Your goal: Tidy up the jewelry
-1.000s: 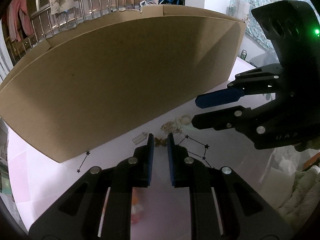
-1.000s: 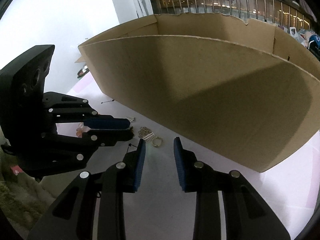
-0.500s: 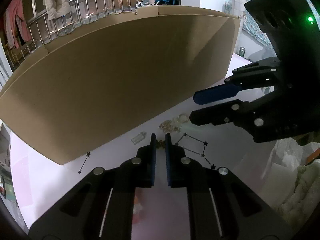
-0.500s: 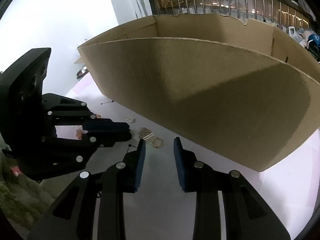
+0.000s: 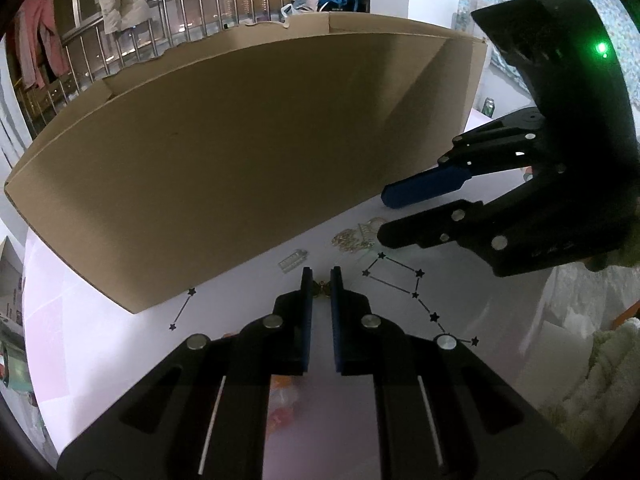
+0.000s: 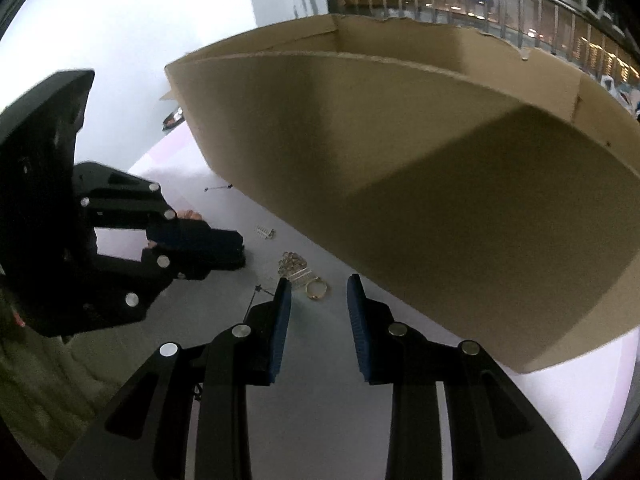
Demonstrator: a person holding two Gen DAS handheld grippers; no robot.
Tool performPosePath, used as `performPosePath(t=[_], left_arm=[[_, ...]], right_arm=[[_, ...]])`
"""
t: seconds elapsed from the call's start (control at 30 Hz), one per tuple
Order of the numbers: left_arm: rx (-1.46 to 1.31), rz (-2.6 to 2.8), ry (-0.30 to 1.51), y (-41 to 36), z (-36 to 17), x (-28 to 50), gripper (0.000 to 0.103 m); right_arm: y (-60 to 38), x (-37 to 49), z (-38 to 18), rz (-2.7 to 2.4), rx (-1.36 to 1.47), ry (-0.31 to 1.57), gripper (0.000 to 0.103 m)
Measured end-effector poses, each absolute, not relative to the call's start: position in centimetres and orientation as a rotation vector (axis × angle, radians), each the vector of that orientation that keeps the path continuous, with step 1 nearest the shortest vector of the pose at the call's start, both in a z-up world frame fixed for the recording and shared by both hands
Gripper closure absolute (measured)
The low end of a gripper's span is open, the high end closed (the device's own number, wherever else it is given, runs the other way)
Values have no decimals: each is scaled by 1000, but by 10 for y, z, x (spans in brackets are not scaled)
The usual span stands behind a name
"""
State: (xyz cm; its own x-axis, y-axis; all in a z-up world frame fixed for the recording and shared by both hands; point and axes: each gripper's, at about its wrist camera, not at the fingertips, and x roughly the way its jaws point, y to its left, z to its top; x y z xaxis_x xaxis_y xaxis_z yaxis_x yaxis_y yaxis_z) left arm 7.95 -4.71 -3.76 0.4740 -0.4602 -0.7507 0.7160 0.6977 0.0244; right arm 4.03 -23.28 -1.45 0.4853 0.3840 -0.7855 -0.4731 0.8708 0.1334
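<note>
My left gripper [image 5: 319, 282] is shut on a small brown butterfly-shaped jewel [image 5: 320, 289] just above the white table. A silver hair clip [image 5: 293, 261] lies just ahead of it. A pile of gold chain [image 5: 352, 238] lies to the right by my right gripper [image 5: 383, 216], which is open. In the right wrist view my right gripper [image 6: 316, 292] is open just before a gold ring [image 6: 317, 290] and the chain pile [image 6: 294, 264]; the silver clip [image 6: 265, 233] lies further left. The left gripper [image 6: 232, 248] is at the left there.
A large open cardboard box [image 5: 240, 152] stands right behind the jewelry and fills the back of both views [image 6: 420, 184]. The table cover [image 5: 120, 340] has a printed star pattern [image 5: 416, 292]. Fluffy fabric [image 5: 600, 376] lies at the right edge.
My left gripper has closed on the butterfly jewel. My right gripper has moved closer to the ring and chain pile and stays open.
</note>
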Motion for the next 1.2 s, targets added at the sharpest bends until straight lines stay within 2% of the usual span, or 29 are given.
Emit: performPosePath(t=[0.17,0.3,0.5,1.2], left_arm=[[351,-735,794,-46,-38,79,95],[349,-732,793,-48,-38,77,95],[347,-732,793,-48,-38,75,95],[347,-729,788,-47,-37,77,95]], right_arm=[[-230,45,-16,553,-133,924,76],[-230,49,-16,552,-126,931,88],[-234,51,-16,542,-81,935,98],[-247,31,-14,454,-20,965,99]])
